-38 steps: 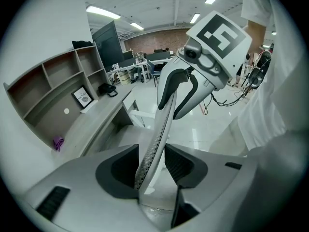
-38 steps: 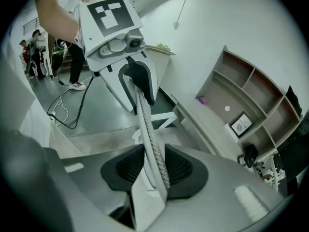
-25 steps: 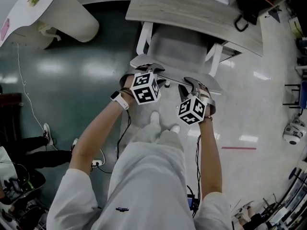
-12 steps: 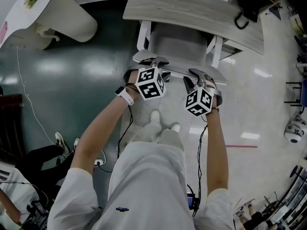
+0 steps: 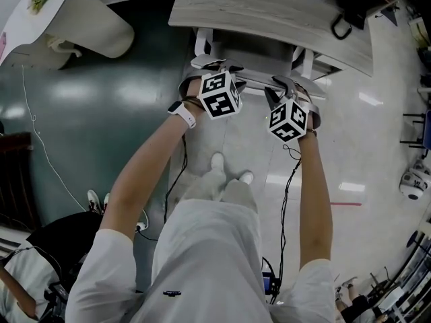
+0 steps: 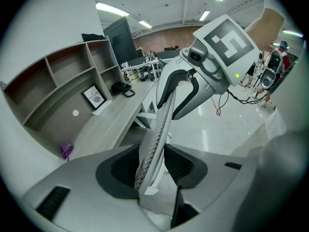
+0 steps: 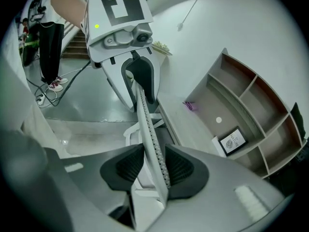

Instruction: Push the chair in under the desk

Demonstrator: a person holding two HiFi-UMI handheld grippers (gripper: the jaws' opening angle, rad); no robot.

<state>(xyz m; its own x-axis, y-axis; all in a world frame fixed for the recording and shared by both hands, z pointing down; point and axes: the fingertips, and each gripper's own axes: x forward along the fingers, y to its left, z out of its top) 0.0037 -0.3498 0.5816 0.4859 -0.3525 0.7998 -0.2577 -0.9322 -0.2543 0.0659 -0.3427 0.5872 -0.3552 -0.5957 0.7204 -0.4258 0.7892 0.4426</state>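
The pale grey chair's backrest (image 5: 254,79) shows as a thin curved rim just in front of the wooden desk (image 5: 269,12), with the seat mostly hidden beneath the desktop. My left gripper (image 5: 214,71) is shut on the left end of that rim, my right gripper (image 5: 288,89) on the right end. In the left gripper view the mesh backrest edge (image 6: 155,129) runs between the left gripper's (image 6: 150,166) dark pads. In the right gripper view the backrest edge (image 7: 148,134) sits between the right gripper's (image 7: 153,166) pads, whose jaws are opening slightly while still touching it.
A white round table on a thick pedestal (image 5: 87,19) stands at the far left. A wall shelf holds a framed picture (image 6: 94,96), and a purple item (image 6: 66,150) lies on the desk. The person's feet (image 5: 225,167) are behind the chair. A cable (image 5: 40,147) and another person (image 5: 27,261) are at the left.
The chair has slid forward under the desk, so much less of its seat shows. Both grippers have travelled forward with the backrest, arms stretching out.
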